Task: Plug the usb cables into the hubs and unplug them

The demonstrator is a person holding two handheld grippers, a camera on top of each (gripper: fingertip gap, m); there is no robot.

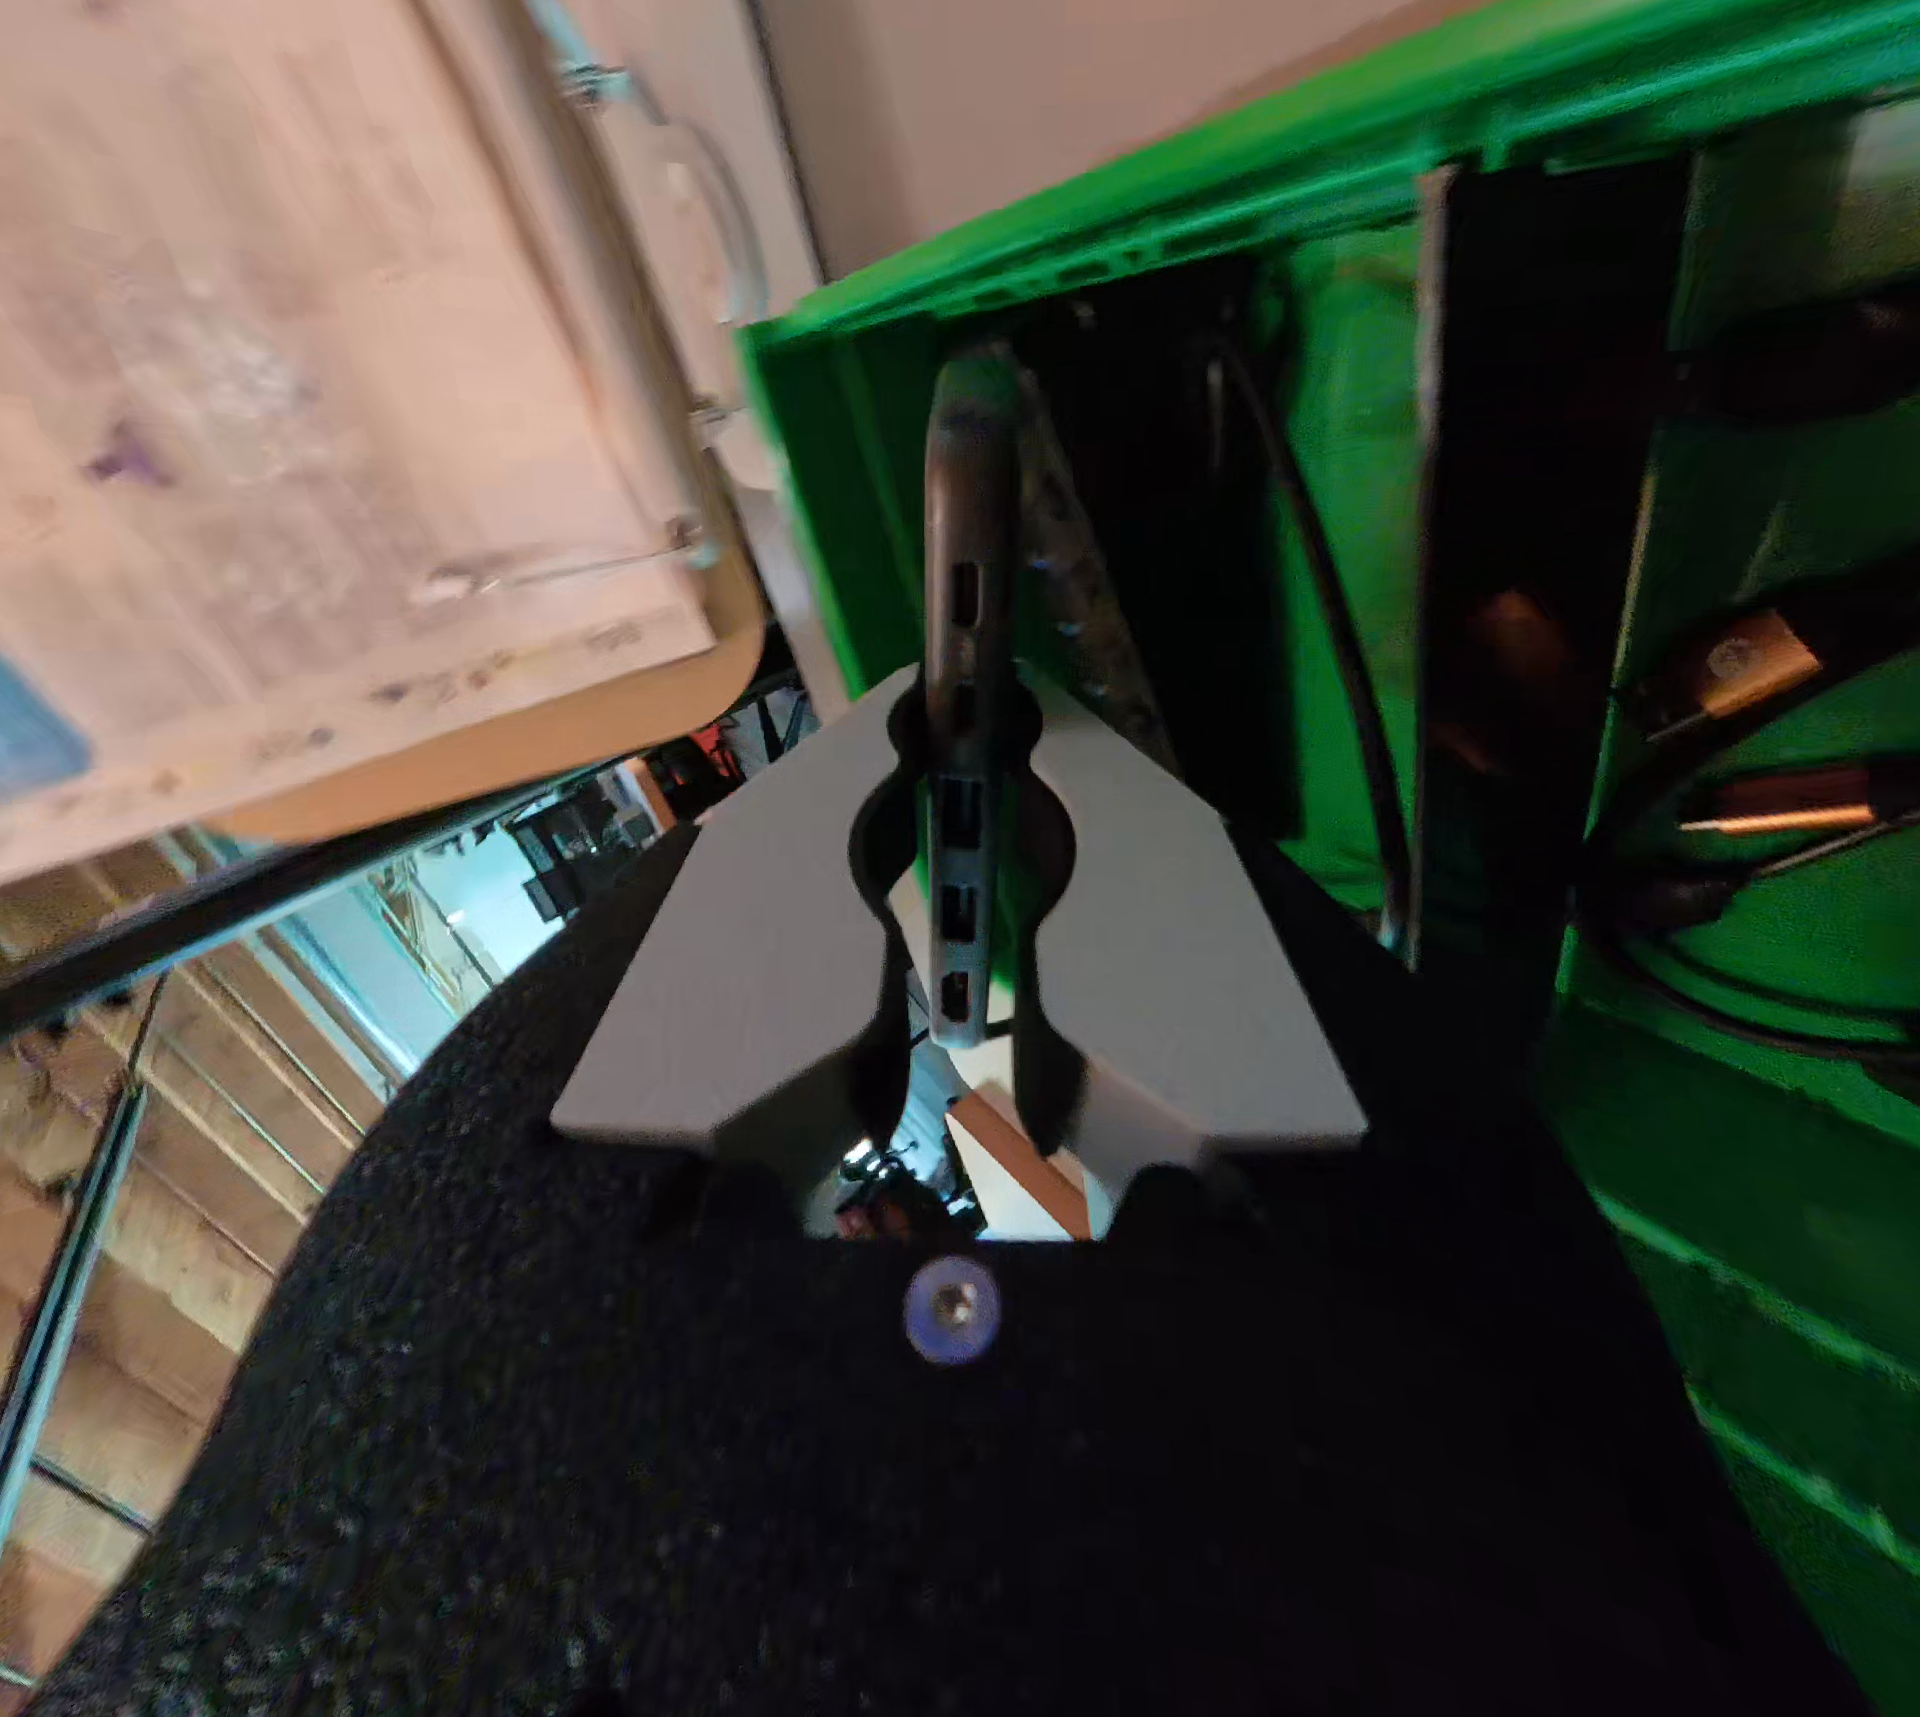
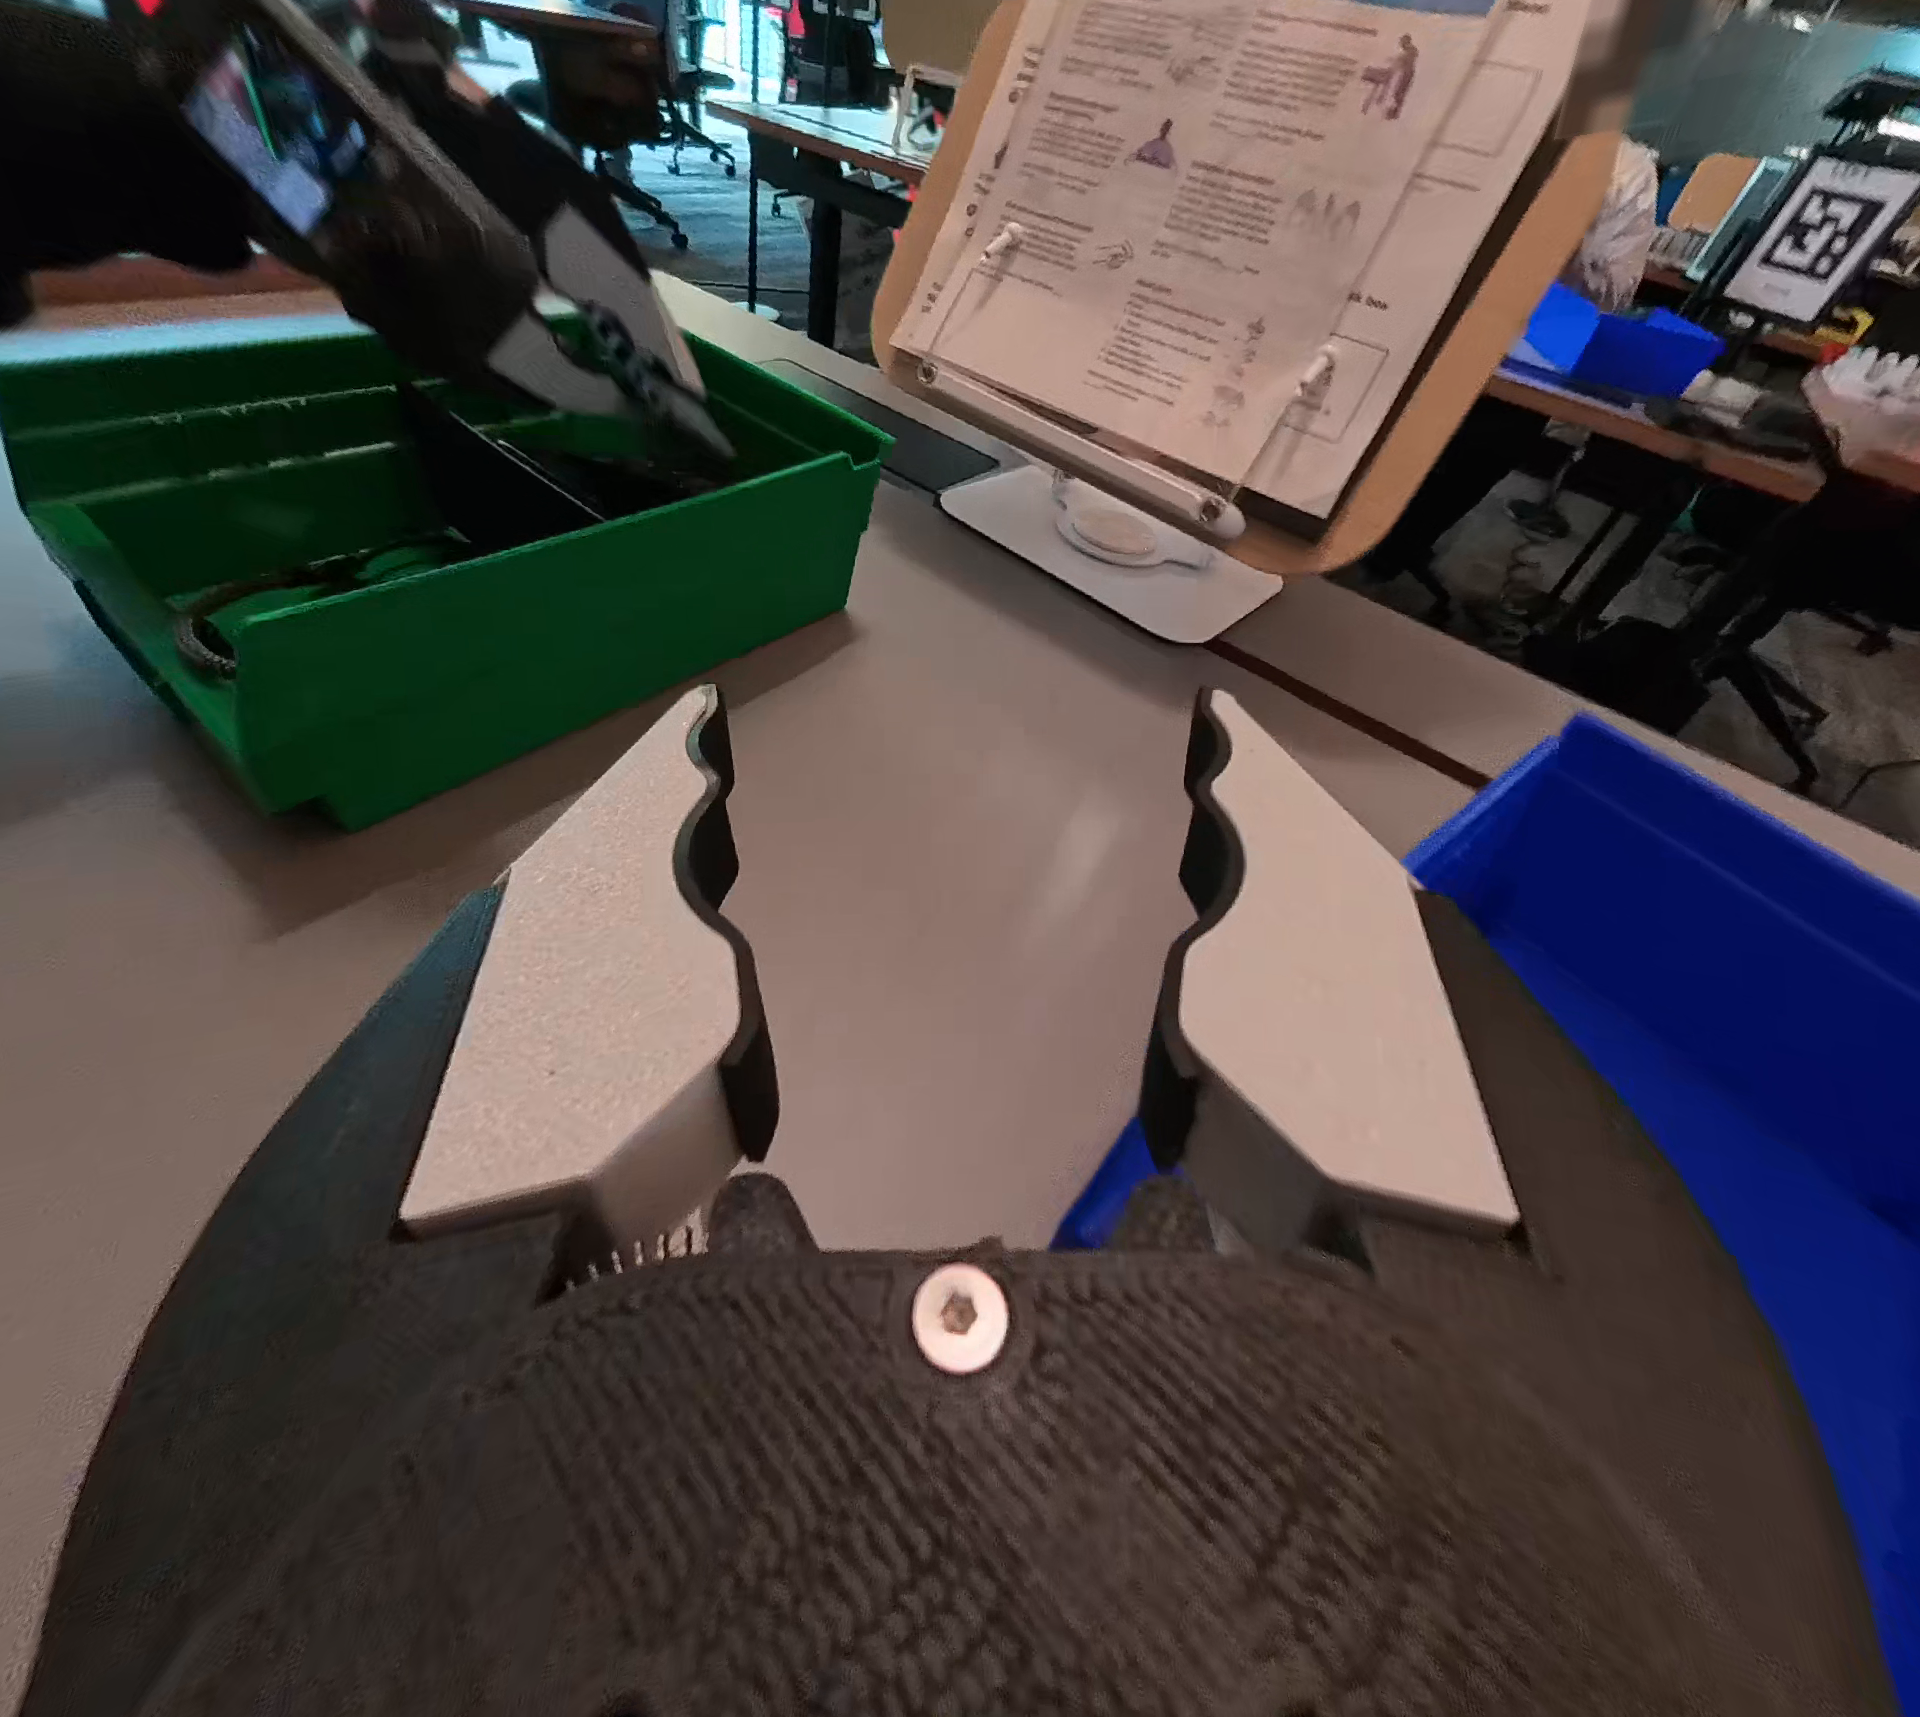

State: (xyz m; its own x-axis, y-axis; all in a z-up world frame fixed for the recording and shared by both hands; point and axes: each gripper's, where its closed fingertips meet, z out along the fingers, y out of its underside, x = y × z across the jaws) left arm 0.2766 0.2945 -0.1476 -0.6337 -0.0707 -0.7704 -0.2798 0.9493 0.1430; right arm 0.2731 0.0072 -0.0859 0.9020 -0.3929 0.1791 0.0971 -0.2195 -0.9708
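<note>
Over the green bin [image 2: 540, 628], the left tool [image 1: 961, 846] pinches a slim, rigid hub [image 1: 961, 628] by its flat faces, while the right tool [image 2: 961, 919] gapes empty beside it.

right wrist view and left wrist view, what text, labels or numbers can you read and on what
Printed sheet on the stand: headings and body text, too blurred to read.
Marker board: black-and-white square pattern, its small caption unreadable.
Screen on the left gripper: blurred, nothing legible.
Hub clamped in the left gripper: no legible marking.
Green bin and blue bin: no writing visible.
</note>
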